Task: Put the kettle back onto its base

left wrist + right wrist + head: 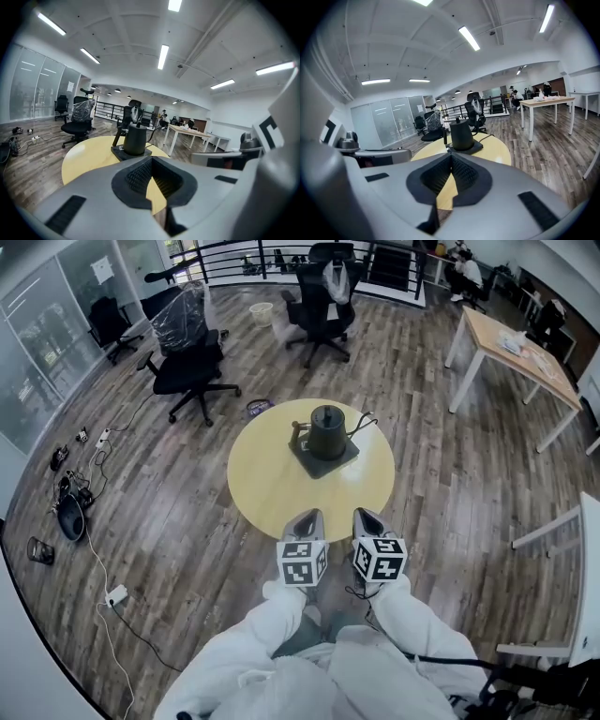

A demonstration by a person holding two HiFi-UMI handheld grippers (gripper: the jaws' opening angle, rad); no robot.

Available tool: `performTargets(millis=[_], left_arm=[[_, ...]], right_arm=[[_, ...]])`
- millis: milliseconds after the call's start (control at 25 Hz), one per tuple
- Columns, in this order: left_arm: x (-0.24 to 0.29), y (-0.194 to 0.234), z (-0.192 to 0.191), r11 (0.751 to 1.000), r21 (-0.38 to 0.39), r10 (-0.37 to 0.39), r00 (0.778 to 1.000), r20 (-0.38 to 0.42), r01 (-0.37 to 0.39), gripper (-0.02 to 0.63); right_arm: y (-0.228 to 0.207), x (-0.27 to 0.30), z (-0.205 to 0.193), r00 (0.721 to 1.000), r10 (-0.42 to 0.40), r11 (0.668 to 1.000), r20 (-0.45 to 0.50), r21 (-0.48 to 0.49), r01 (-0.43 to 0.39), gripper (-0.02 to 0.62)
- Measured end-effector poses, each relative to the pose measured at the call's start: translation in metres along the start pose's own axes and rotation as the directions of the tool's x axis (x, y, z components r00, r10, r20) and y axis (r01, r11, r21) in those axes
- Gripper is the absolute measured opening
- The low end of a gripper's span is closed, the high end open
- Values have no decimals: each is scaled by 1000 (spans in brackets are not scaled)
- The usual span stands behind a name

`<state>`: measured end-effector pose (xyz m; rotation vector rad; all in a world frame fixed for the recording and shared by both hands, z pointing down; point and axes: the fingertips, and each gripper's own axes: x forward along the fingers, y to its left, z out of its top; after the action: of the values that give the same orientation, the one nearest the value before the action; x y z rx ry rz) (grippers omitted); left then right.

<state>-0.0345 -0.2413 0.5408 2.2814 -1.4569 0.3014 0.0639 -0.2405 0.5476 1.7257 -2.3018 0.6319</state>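
A dark kettle [327, 431] with a thin spout and a side handle stands upright on its square dark base [323, 457], on the far half of a round yellow table [272, 484]. The kettle [134, 139] and base [123, 152] show ahead in the left gripper view, and the kettle [461, 136] on its base [474, 148] in the right gripper view too. My left gripper [307, 518] and right gripper [364, 516] hover side by side over the table's near edge, both shut with nothing in them and well short of the kettle.
A cord [364, 425] runs from the base off the table's far right. Black office chairs [187, 362] stand beyond the table on a wooden floor, a wooden desk [517, 357] at the far right. Cables and a power strip [116, 595] lie on the floor at the left.
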Motion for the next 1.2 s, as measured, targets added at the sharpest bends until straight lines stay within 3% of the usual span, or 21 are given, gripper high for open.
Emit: performTargets(millis=[280,720,1200], left_arm=[[-7,-16,7,1000,19,22,1000,13,-22,-1],[-12,-16,20,999,35,22,999,39,-23,0],[-13,-11,10,1000,13,27,999,21,-28,0]], right_arm=[[3,-10,17,998,39,999,40,-12,-38,12],[9,-6,25,998,56,997,33,-62,-54,12],[17,-3,16,997,70,996,16,-60,-69,12]])
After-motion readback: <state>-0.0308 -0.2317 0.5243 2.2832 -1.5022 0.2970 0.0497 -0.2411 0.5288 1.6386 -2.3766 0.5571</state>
